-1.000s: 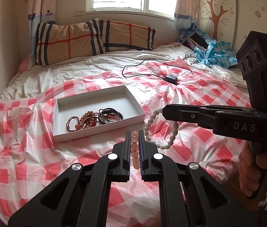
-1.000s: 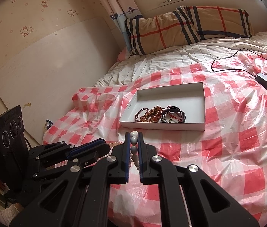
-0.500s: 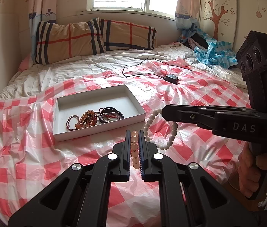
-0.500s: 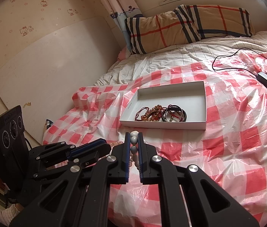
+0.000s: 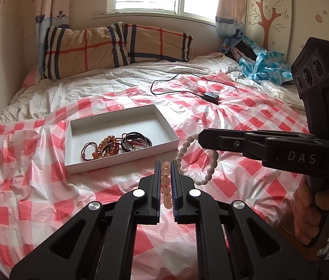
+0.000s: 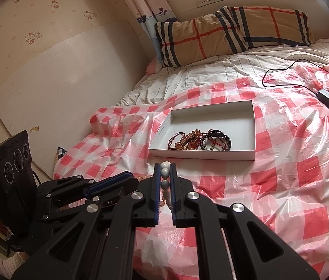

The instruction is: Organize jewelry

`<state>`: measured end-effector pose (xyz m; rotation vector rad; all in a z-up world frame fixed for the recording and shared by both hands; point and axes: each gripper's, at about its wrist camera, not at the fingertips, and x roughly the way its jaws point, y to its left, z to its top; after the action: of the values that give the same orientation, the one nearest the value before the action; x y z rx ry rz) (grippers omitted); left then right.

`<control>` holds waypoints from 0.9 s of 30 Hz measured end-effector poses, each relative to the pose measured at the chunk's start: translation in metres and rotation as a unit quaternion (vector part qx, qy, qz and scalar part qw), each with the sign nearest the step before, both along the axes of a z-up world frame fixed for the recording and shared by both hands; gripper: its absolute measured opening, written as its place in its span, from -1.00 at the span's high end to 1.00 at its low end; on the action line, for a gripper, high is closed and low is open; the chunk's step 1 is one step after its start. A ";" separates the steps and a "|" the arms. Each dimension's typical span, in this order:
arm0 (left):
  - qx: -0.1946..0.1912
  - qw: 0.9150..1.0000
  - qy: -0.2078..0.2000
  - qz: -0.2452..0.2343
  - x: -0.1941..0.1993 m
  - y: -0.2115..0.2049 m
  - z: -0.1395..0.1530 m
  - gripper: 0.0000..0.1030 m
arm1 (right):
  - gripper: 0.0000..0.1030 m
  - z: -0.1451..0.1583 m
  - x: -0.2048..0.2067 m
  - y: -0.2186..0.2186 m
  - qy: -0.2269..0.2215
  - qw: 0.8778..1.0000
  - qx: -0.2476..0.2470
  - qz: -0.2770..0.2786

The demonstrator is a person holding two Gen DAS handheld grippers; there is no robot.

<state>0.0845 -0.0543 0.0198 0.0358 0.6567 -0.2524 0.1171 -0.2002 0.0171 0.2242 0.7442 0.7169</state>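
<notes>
A shallow white box (image 5: 171, 137) (image 6: 254, 128) lies on the red-checked plastic sheet and holds several bracelets (image 5: 115, 144) (image 6: 199, 140), amber and dark ones. My left gripper (image 5: 165, 163) is shut on a pale peach bead bracelet (image 5: 166, 182) just in front of the box. My right gripper (image 6: 165, 165) is shut on a white bead bracelet (image 6: 165, 172), whose loop (image 5: 207, 170) hangs below its fingers in the left wrist view. The two grippers hover side by side, near the box's front edge.
A black charger (image 5: 211, 96) (image 6: 325, 96) with its cable lies on the sheet beyond the box. A plaid pillow (image 5: 117, 46) sits at the head of the bed. Blue cloth (image 5: 262, 65) is piled at the far right. A pale board (image 6: 59, 77) leans on the left wall.
</notes>
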 end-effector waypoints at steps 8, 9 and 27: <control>0.000 1.000 -0.001 0.000 0.000 0.000 0.000 0.86 | 0.84 0.000 0.000 0.000 0.000 1.000 0.000 0.000; 0.000 1.000 -0.001 0.000 -0.001 0.000 0.001 0.86 | 0.84 0.001 0.000 -0.001 -0.001 1.000 0.000 0.000; -0.002 1.000 0.001 0.001 0.000 0.002 0.000 0.86 | 0.84 0.003 0.002 0.002 0.001 1.000 0.002 0.003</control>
<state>0.0842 -0.0528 0.0201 0.0305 0.6583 -0.2530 0.1193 -0.1985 0.0206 0.2258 0.7450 0.7248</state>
